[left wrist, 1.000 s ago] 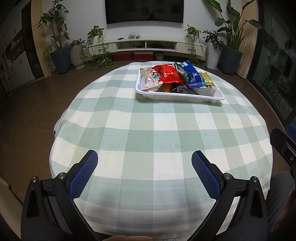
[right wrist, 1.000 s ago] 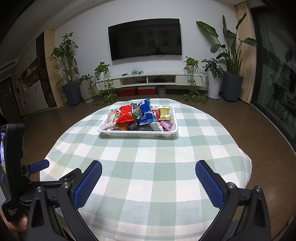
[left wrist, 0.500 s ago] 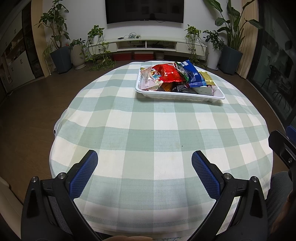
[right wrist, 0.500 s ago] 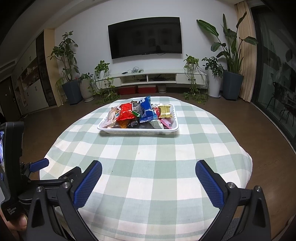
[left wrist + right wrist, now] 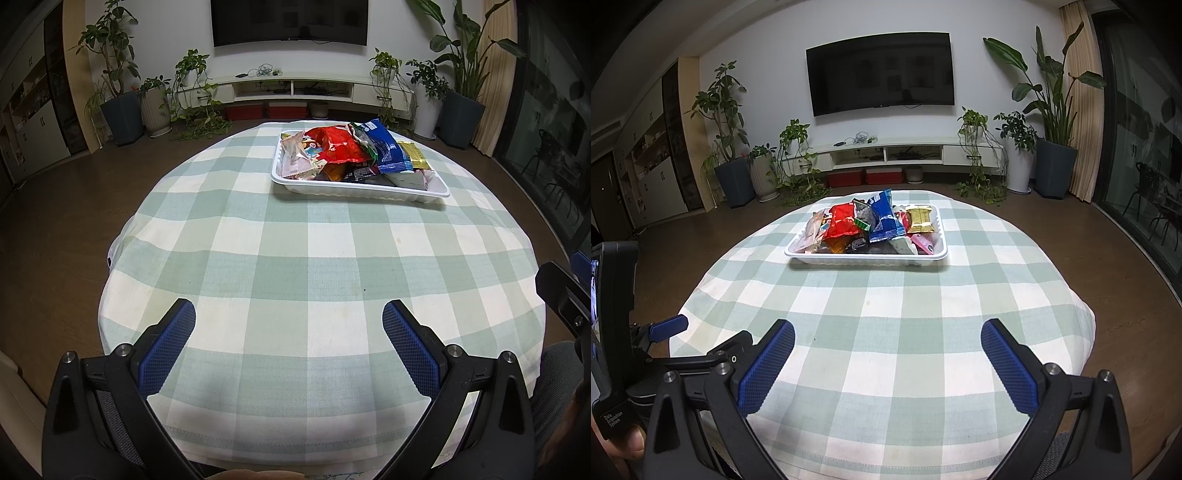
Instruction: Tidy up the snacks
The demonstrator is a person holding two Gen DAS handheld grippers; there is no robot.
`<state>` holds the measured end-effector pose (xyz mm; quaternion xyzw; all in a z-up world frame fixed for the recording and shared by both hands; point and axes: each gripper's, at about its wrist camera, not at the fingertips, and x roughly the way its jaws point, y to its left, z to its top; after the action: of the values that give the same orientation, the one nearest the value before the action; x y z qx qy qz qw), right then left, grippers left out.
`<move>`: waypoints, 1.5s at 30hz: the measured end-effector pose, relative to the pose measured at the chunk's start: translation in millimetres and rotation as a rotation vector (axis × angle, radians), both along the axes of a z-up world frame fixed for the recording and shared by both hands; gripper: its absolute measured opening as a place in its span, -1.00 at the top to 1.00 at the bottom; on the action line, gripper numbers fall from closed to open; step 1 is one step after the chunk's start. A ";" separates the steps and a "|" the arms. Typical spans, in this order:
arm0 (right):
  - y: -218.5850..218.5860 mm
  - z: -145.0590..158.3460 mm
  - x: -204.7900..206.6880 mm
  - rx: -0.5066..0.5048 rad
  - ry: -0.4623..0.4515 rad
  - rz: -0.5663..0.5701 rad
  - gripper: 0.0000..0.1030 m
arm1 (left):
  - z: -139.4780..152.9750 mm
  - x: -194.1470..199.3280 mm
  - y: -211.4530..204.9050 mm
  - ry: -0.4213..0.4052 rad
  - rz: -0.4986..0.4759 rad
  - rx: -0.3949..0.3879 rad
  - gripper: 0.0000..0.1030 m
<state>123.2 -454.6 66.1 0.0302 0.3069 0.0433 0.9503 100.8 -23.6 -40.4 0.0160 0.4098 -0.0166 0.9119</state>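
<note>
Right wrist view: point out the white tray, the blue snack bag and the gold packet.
white tray (image 5: 866, 259), right wrist view, on its near front rim.
blue snack bag (image 5: 885, 218), right wrist view, on the middle of its face.
gold packet (image 5: 919, 219), right wrist view, on the middle of the wrapper.

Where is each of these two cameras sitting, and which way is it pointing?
Left wrist: on the left gripper, over the near table edge, facing the snack tray and TV wall; jaws open, right gripper's edge at right.
Right wrist: on the right gripper, facing the same way; jaws open, left gripper's body and a thumb at left.
Shared: tray, checked tablecloth, TV, plants.
</note>
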 end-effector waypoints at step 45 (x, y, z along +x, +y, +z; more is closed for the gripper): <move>-0.4 2.7 -1.9 0.000 0.006 0.000 -1.00 | -1.5 -4.2 -2.8 -0.003 -0.007 -0.005 -0.99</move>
<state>121.3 -455.1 68.8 0.0300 0.3099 0.0433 0.9493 96.6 -26.4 -41.9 0.0154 0.4083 -0.0208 0.9125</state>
